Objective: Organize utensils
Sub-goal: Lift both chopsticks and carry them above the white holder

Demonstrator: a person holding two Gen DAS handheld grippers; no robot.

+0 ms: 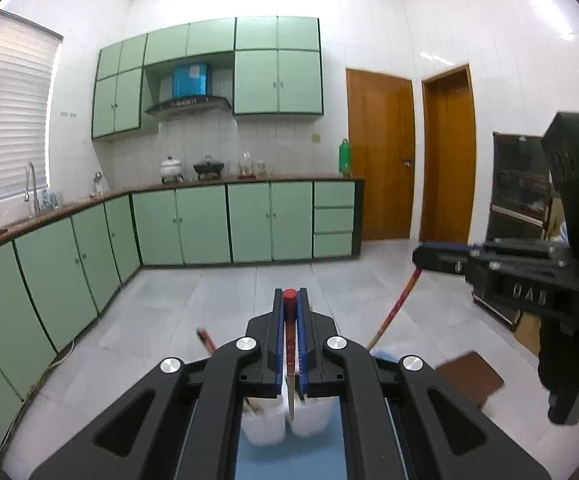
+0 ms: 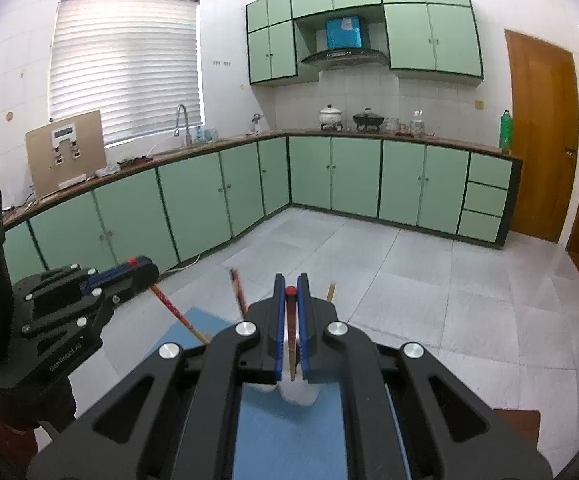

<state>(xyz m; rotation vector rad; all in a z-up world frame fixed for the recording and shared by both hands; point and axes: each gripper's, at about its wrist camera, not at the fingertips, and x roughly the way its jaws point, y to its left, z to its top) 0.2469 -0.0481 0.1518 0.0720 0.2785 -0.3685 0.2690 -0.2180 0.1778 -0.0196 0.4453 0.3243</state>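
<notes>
The red-capped chopstick in my left gripper (image 1: 290,300) is pinched between the blue pads, its red end (image 1: 289,294) poking out at the fingertips and its pale shaft hanging down toward the two white cups (image 1: 285,420) on the blue mat (image 1: 289,460) below. My right gripper (image 2: 290,284) is clamped the same way on a second red-capped chopstick (image 2: 290,320), above the same white cups (image 2: 297,392), where another chopstick (image 2: 238,292) leans out. Beyond lie the grey tiled floor (image 2: 409,280), green cabinets (image 2: 353,176) and wooden doors (image 1: 381,156).
</notes>
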